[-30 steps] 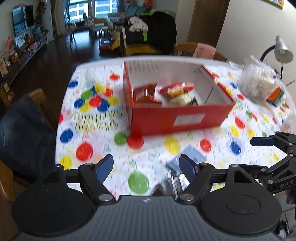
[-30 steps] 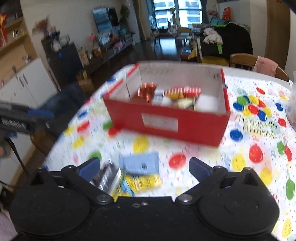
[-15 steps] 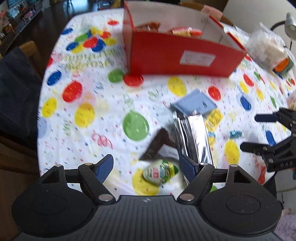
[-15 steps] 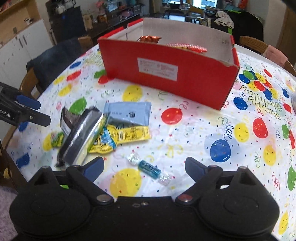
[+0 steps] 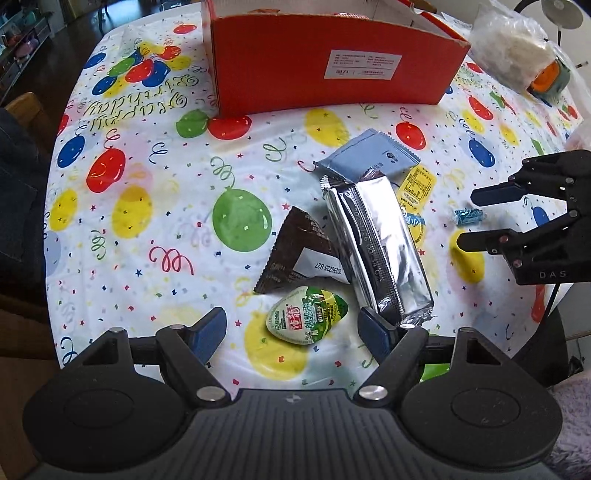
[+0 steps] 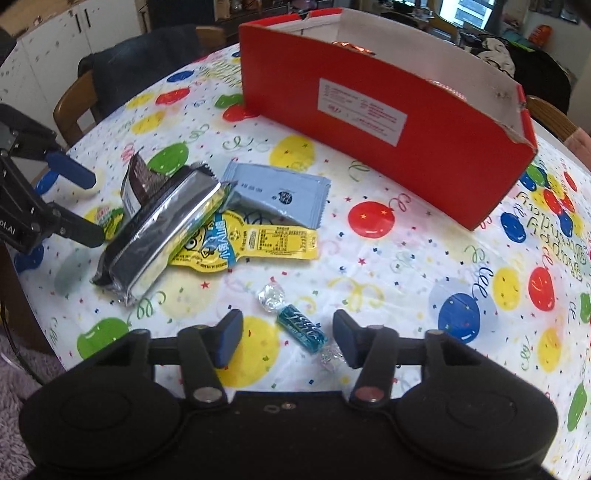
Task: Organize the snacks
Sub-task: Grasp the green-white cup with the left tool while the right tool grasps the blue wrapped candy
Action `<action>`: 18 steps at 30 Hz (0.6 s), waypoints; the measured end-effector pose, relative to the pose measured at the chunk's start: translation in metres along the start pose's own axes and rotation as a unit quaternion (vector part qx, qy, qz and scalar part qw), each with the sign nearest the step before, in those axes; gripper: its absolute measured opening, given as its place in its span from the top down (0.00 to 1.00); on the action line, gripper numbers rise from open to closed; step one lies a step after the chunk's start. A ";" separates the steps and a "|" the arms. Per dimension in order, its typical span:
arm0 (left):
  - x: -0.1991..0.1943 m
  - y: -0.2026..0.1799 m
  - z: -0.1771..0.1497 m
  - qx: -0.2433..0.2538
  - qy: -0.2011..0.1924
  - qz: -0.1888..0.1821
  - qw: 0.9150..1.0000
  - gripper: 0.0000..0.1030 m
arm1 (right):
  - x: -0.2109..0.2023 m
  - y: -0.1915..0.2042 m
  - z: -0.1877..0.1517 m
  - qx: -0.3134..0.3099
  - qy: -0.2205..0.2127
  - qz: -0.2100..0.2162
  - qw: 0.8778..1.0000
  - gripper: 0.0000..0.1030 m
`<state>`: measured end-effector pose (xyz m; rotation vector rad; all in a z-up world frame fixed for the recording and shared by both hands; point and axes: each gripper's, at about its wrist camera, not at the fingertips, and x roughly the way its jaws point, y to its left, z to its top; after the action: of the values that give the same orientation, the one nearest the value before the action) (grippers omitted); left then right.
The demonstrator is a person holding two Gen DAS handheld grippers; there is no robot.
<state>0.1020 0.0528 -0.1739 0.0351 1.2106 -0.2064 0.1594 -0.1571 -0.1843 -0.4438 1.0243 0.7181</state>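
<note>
Crinkly blue-wrapped candy (image 6: 302, 329) lies between the narrowing, just-closing right claw (image 6: 288, 339); left claw (image 5: 291, 328) gapes around an oval pack (image 5: 307, 314).

Red box (image 5: 317, 70), balloon-patterned white tablecloth (image 5: 155, 221), silver packet (image 5: 380, 243), teal candy (image 6: 302, 328), yellow sachet (image 6: 258, 243)

Table is covered by a balloon-print tablecloth (image 5: 147, 229). A clear plastic bag (image 5: 506, 55) and desk lamp (image 5: 563, 14) are seen at far right; wooden chair (image 6: 74, 107) draped with dark clothing.

This is a home: a table with a balloon party cloth (image 5: 147, 206), wooden chairs (image 6: 72, 107) around it, white cupboards (image 6: 48, 48) behind.
</note>
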 end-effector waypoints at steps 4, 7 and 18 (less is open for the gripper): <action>0.006 -0.001 -0.001 0.002 0.005 0.001 1.000 0.24 | 0.001 -0.001 0.001 -0.004 0.000 0.002 1.000 0.60; 0.010 -0.002 0.000 0.001 0.009 0.005 1.000 0.24 | 0.003 -0.002 0.001 0.001 0.004 0.006 1.000 0.67; 0.015 -0.005 -0.001 0.003 0.008 0.010 1.000 0.31 | 0.004 0.001 0.002 -0.001 0.000 0.007 1.000 0.78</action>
<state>0.1054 0.0456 -0.1875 0.0532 1.2254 -0.1931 0.1611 -0.1534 -0.1869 -0.4380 1.0268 0.7308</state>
